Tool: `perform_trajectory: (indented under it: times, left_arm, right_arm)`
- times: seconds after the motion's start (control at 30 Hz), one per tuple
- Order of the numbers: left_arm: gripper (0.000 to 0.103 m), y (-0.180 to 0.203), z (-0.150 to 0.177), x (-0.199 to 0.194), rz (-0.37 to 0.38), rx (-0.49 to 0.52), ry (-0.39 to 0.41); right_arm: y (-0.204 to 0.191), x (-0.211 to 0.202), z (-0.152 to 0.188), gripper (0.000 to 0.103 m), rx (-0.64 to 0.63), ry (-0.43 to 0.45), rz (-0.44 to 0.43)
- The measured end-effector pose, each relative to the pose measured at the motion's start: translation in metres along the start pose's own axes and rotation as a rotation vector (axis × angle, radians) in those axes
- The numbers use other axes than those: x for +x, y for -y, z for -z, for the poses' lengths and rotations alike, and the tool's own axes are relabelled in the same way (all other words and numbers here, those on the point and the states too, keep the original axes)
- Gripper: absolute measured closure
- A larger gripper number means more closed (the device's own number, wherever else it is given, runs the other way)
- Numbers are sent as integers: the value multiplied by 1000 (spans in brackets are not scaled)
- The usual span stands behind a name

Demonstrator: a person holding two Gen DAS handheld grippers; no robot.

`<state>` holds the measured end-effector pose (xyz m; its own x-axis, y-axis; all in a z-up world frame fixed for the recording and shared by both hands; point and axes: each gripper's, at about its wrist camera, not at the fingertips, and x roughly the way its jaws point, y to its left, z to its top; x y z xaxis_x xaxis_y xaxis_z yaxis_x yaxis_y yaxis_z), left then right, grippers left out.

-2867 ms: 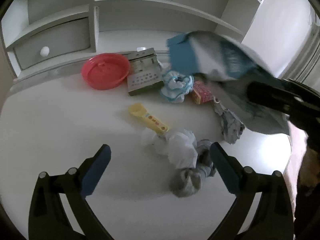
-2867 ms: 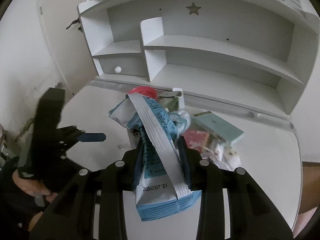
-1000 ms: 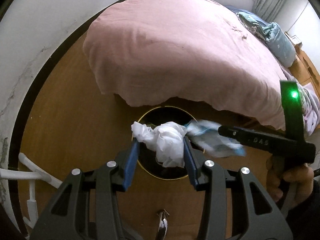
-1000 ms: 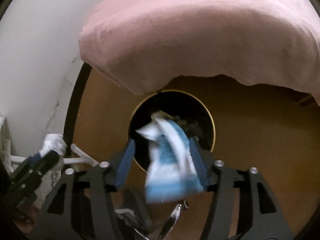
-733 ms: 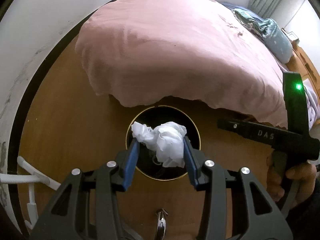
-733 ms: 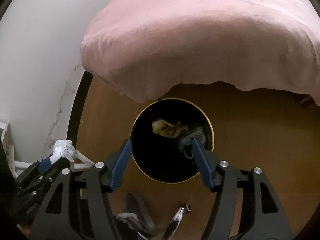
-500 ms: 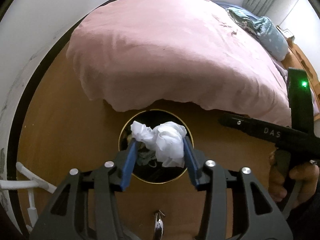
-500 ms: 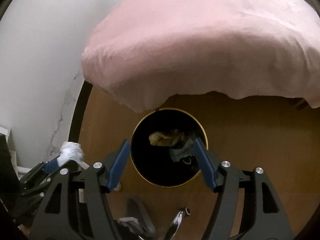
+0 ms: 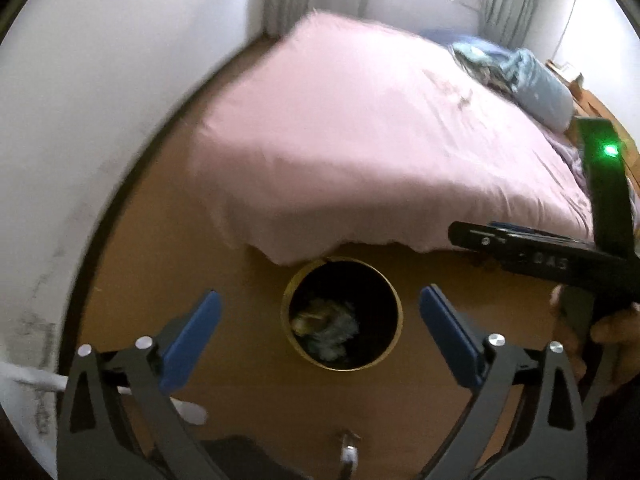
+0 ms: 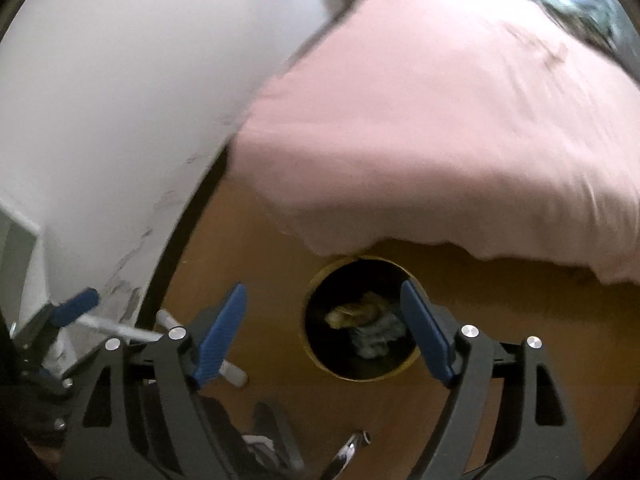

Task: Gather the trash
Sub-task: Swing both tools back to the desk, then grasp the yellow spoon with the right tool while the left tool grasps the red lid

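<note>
Below, the round bin (image 9: 394,308) with its gold rim stands on the wooden floor (image 9: 224,264) at the foot edge of the bed (image 9: 360,140), whose pink cover (image 10: 460,128) hangs over just beside the bin's far rim. Inside the bin lies the collected trash (image 9: 326,326): a yellowish crumpled piece and pale, bluish-white pieces next to it, blurred in both views. The left tool (image 9: 318,334) hangs above the bin with its blue fingers (image 9: 190,338) spread wide and nothing between them. The right tool (image 10: 326,330) is likewise wide open and empty over the bin's left half; in the left wrist view a hand (image 9: 612,332) grips its black handle at the right edge. A white wall (image 10: 100,100) runs along the floor's left side.
</note>
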<state>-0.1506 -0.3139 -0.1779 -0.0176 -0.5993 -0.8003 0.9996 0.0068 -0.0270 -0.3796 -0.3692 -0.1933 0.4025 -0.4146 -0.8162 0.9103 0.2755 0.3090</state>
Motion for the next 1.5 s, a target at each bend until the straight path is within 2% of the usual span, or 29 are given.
perform_trajectory:
  times: [0.1,0.17,0.27,0.43,0.53,0.63,0.77,0.93,1.0,1.1,1.17,1.3,1.4,1.5]
  left_arm:
    - [7,-31,13,-63,-77,-42,54]
    - [7,-67,35,-115,-150,-108,94]
    - [7,-118,74,-176,-257,-216,113]
    - [7,-212,172,-278,-503,-450,103]
    - [7,-255,239,-330,-595,-634,104]
    - [7,-280,304,-373,-662,-787,115]
    - [7,-296,369,-410,-735,-912,105]
    - [7,-311,411,-431,-748,-1015,110]
    - [7,-315,417,-435,-733,-1030,119]
    - [7,-326,419,-431,-725,-1031,111]
    - [7,-334,420,-430,-712,-1025,105]
    - [7,-365,411,-420,-674,-1015,103]
    - [7,-390,408,-415,-681,-1014,89]
    - [7,-413,401,-409,-670,-1005,82]
  right_arm:
    - [-72,-19,-3,23,-132,30,-83]
    - [-122,-26,-1,20,-225,38,-137]
    - [-214,-33,12,19,-371,15,-265]
    - [-367,-40,62,19,-617,-44,-448]
    - [-454,-47,103,19,-772,-88,-550]
    - [-521,-54,144,20,-907,-137,-628]
    - [-582,-59,201,20,-1088,-191,-674]
    - [-644,-60,265,20,-1273,-263,-698]
    - [-661,-53,285,21,-1341,-305,-683]
    - [-677,-42,303,26,-1398,-319,-650]
    - [-683,-31,309,36,-1413,-338,-625]
    - [-692,-26,320,40,-1450,-320,-592]
    - [-697,-22,330,43,-1487,-313,-589]
    - [-697,-15,341,52,-1521,-319,-569]
